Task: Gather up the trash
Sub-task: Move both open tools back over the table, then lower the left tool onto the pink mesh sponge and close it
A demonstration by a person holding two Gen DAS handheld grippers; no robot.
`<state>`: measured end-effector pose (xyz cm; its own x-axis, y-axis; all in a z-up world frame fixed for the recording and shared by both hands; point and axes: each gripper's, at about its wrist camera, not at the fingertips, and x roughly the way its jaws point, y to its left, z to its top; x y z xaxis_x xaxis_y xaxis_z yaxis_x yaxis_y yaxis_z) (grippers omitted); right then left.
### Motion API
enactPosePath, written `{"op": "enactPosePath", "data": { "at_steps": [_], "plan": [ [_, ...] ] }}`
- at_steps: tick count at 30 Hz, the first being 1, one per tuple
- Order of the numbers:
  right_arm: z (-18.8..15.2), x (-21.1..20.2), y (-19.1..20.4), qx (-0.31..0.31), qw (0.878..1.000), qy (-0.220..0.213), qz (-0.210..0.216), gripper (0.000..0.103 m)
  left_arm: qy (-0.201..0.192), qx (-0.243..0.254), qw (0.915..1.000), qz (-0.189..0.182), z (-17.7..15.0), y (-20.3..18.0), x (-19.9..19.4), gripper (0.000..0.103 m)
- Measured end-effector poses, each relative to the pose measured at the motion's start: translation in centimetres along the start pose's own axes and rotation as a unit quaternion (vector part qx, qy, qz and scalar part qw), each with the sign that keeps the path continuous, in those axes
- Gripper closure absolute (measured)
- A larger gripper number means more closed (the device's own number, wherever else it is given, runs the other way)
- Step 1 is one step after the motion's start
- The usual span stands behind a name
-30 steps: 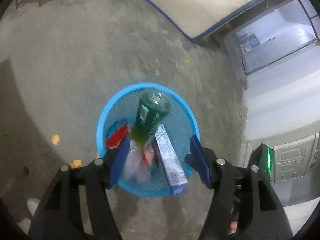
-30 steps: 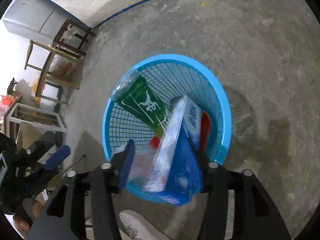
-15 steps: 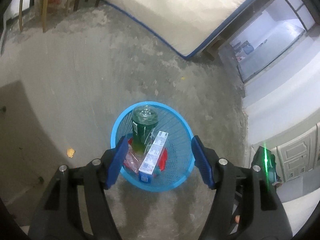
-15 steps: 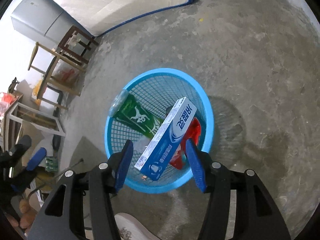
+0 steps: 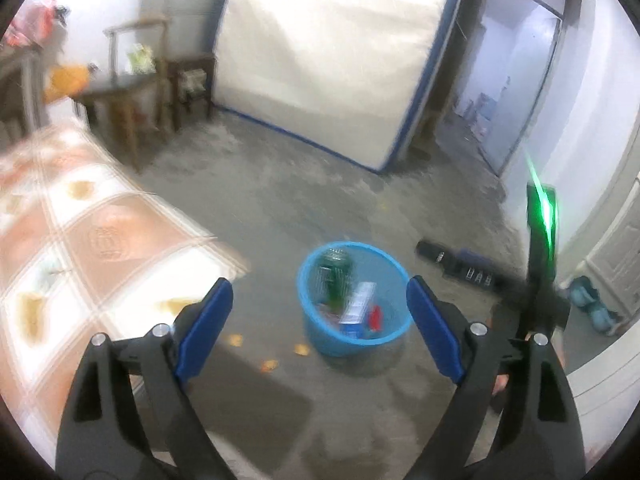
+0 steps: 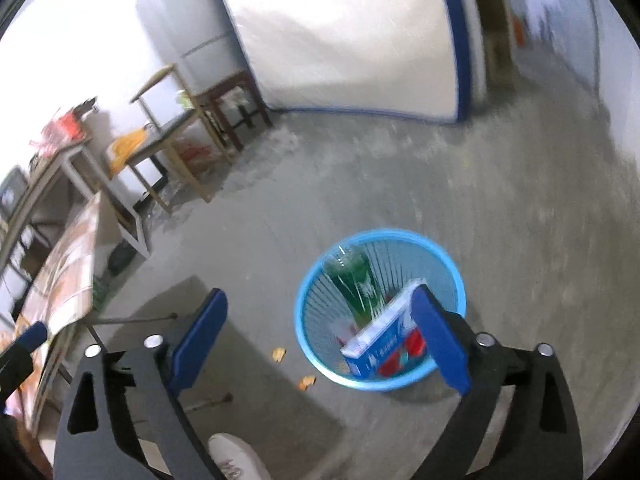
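Observation:
A blue mesh basket (image 5: 320, 336) (image 6: 312, 332) stands on the concrete floor. Inside it lean a green bottle (image 5: 334, 276) (image 6: 354, 280), a blue-and-white toothpaste box (image 5: 358, 306) (image 6: 384, 334) and a red wrapper (image 5: 375, 317) (image 6: 416, 342). My left gripper (image 5: 318, 322) hangs well above and short of the basket, its jaws opening wide with nothing between them. My right gripper (image 6: 320, 328) is also high over the floor, its jaws opening with nothing held; the right finger overlaps the basket's rim in the picture.
A table with a patterned cloth (image 5: 80, 248) (image 6: 68, 272) stands at the left. Wooden chairs and stools (image 5: 136, 92) (image 6: 188, 112) and a propped mattress (image 5: 328, 52) (image 6: 352, 36) line the far wall. Orange scraps (image 6: 280, 354) lie on the floor near the basket. A shoe (image 6: 234, 456) shows below.
Both grippers rose and pulled back from the basket, which now looks small and far. Both pairs of jaws spread wider. The toothpaste box that stood between the right jaws now lies in the basket.

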<state>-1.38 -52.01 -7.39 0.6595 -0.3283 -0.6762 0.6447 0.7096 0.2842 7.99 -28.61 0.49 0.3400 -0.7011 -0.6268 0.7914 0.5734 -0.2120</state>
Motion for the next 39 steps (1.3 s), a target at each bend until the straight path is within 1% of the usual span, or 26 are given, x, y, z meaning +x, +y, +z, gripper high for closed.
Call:
{"op": "enactPosePath", "data": {
  "at_steps": [2, 4, 6, 8, 10, 12, 14, 15, 16, 18, 20, 23, 25, 26, 28, 32, 33, 36, 39],
  "plan": [
    [0.7, -1.8, 3.3, -0.039, 0.999, -0.031, -0.003, 0.006, -0.013, 0.000, 0.9996, 0.024, -1.0, 1.9, -3.8, 0.016],
    [1.2, -3.1, 6.5, -0.072, 0.996, -0.051, -0.003, 0.006, -0.025, -0.005, 0.9985, 0.049, -2.0, 3.7, -7.3, 0.015],
    [1.2, -3.9, 10.0, -0.109, 0.992, -0.061, -0.007, 0.006, -0.036, -0.015, 0.9966, 0.072, -3.3, 5.4, -10.4, 0.014],
    [1.0, -4.6, 13.5, -0.146, 0.987, -0.062, -0.004, 0.006, -0.048, -0.027, 0.9939, 0.096, -4.3, 7.0, -13.2, 0.014],
    [0.4, -5.4, 17.7, -0.197, 0.978, -0.063, 0.013, 0.006, -0.064, -0.038, 0.9901, 0.119, -5.5, 8.6, -16.3, 0.014],
    [-0.6, -6.5, 22.0, -0.254, 0.964, -0.069, 0.038, 0.006, -0.079, -0.049, 0.9858, 0.140, -6.6, 9.9, -18.7, 0.014],
    [-1.3, -7.4, 25.1, -0.285, 0.954, -0.074, 0.050, 0.006, -0.095, -0.068, 0.9789, 0.167, -7.9, 11.6, -21.2, 0.014],
    [-1.9, -8.0, 27.1, -0.304, 0.948, -0.075, 0.055, 0.006, -0.100, -0.074, 0.9767, 0.175, -8.2, 11.9, -21.7, 0.014],
    [-2.6, -8.6, 29.0, -0.322, 0.942, -0.075, 0.063, 0.006, -0.108, -0.086, 0.9725, 0.188, -8.7, 12.7, -22.7, 0.014],
    [-3.9, -9.6, 32.0, -0.348, 0.930, -0.071, 0.094, 0.006, -0.119, -0.108, 0.9655, 0.205, -9.6, 14.1, -24.5, 0.014],
    [-5.3, -10.6, 34.4, -0.368, 0.917, -0.058, 0.142, 0.006, -0.131, -0.122, 0.9595, 0.218, -10.7, 15.0, -26.4, 0.014],
    [-7.4, -11.5, 36.9, -0.383, 0.899, -0.030, 0.209, 0.006, -0.147, -0.135, 0.9498, 0.241, -12.3, 16.1, -28.8, 0.014],
    [-9.3, -11.8, 38.7, -0.393, 0.885, 0.007, 0.250, 0.006, -0.154, -0.142, 0.9444, 0.253, -13.2, 16.8, -30.3, 0.014],
    [-10.1, -11.9, 39.5, -0.397, 0.879, 0.025, 0.262, 0.006, -0.155, -0.146, 0.9425, 0.258, -13.6, 17.2, -30.7, 0.014],
    [-11.4, -11.8, 40.7, -0.407, 0.870, 0.052, 0.274, 0.006, -0.152, -0.156, 0.9393, 0.266, -14.0, 18.1, -31.1, 0.014],
    [-12.7, -11.1, 42.0, -0.410, 0.861, 0.090, 0.289, 0.006, -0.154, -0.166, 0.9326, 0.281, -13.6, 20.1, -32.3, 0.014],
    [-13.2, -11.0, 42.2, -0.405, 0.860, 0.096, 0.296, 0.006, -0.156, -0.167, 0.9301, 0.287, -13.4, 20.5, -32.8, 0.014],
    [-13.1, -11.0, 41.9, -0.392, 0.854, 0.101, 0.326, 0.006, -0.157, -0.181, 0.9252, 0.294, -13.3, 21.8, -33.7, 0.014],
    [-12.8, -10.9, 41.9, -0.386, 0.851, 0.101, 0.342, 0.006, -0.152, -0.197, 0.9265, 0.282, -13.3, 23.2, -34.3, 0.014]
  ]
}}
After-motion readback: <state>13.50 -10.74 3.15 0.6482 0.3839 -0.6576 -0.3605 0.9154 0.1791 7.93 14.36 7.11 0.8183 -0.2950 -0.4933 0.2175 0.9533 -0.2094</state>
